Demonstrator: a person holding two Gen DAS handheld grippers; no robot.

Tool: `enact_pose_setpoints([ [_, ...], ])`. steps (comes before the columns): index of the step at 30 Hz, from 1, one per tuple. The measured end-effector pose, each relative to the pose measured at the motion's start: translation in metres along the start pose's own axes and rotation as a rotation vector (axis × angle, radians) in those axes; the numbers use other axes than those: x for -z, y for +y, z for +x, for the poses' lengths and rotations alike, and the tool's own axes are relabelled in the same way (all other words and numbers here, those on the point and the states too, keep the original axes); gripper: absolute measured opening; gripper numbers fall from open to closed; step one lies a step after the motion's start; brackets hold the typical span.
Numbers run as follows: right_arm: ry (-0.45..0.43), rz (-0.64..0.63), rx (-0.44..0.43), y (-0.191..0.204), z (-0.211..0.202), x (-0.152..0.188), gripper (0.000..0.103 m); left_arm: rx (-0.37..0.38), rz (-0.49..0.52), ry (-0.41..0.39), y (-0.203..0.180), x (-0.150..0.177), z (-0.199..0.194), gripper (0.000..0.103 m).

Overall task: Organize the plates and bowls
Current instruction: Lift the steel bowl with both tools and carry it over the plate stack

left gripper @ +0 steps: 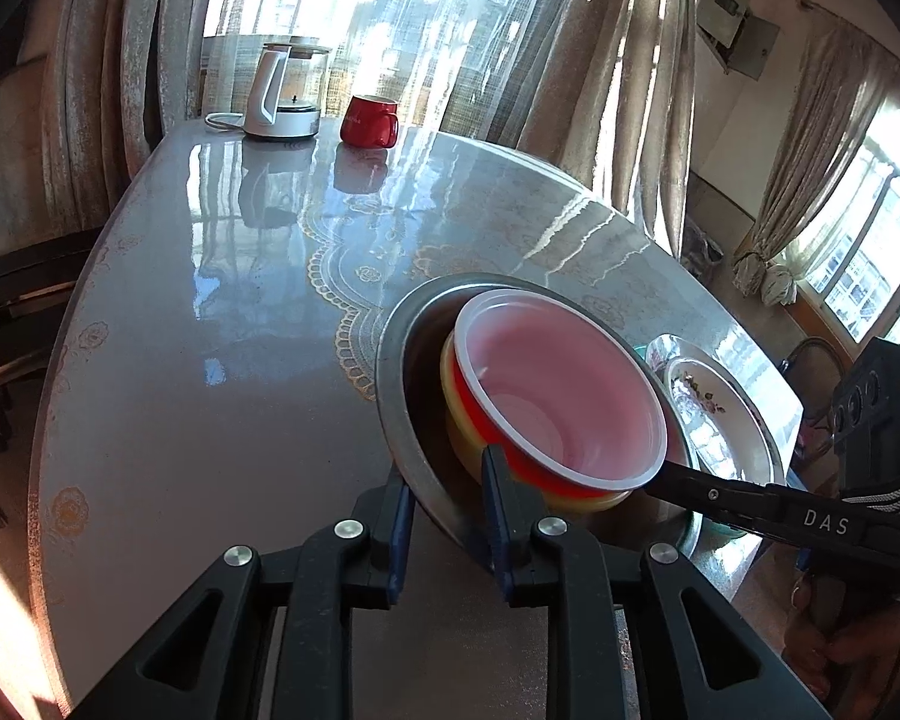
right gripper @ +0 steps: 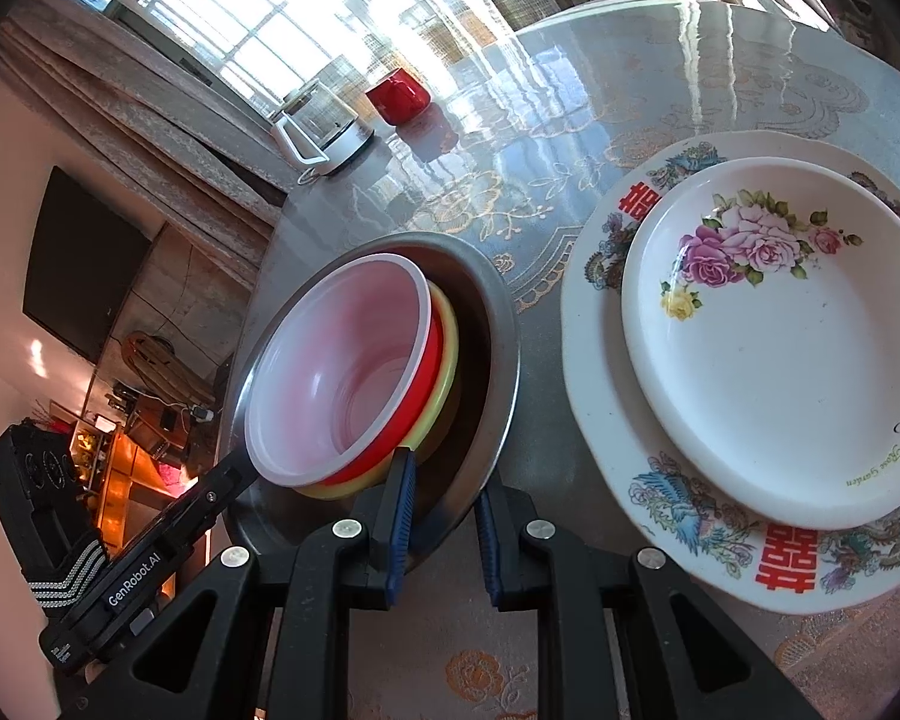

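Observation:
A steel bowl (left gripper: 390, 360) (right gripper: 504, 312) sits on the table with a yellow bowl (left gripper: 582, 501) (right gripper: 444, 336) nested in it and a red bowl (left gripper: 570, 396) (right gripper: 342, 360) with a pale inside tilted on top. My left gripper (left gripper: 447, 510) straddles the steel bowl's near rim, one finger outside and one inside, shut on it. From the opposite side, my right gripper (right gripper: 444, 516) clamps the same rim. Each gripper's black finger (left gripper: 690, 480) (right gripper: 234, 474) shows in the other's view. Beside the bowls a small floral plate (right gripper: 780, 360) lies on a large patterned plate (right gripper: 600, 420).
A glass kettle (left gripper: 282, 96) (right gripper: 324, 126) and a red mug (left gripper: 369, 120) (right gripper: 399, 96) stand at the far edge of the glossy round table (left gripper: 210, 360). Dark chairs (left gripper: 18, 276) stand at the left, curtains and windows behind. A hand (left gripper: 840, 654) holds the right gripper.

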State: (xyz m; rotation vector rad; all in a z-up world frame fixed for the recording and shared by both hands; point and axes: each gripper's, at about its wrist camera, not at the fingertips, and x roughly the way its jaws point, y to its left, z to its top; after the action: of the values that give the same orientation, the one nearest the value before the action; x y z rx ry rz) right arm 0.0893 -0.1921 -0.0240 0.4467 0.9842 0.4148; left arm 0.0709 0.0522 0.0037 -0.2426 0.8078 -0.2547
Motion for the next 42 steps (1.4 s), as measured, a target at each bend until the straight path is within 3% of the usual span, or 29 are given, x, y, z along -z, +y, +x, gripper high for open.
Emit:
enact_pose_setpoints([
  [20, -0.12, -0.004, -0.026, -0.01, -0.042, -0.011, 0.019, 0.021, 0.075, -0.088, -0.037, -0.024, -0.011, 0.024],
  [42, -0.286, 0.029, 0.047, -0.039, -0.106, -0.023, 0.019, 0.155, 0.173, -0.153, -0.108, -0.041, -0.001, 0.024],
])
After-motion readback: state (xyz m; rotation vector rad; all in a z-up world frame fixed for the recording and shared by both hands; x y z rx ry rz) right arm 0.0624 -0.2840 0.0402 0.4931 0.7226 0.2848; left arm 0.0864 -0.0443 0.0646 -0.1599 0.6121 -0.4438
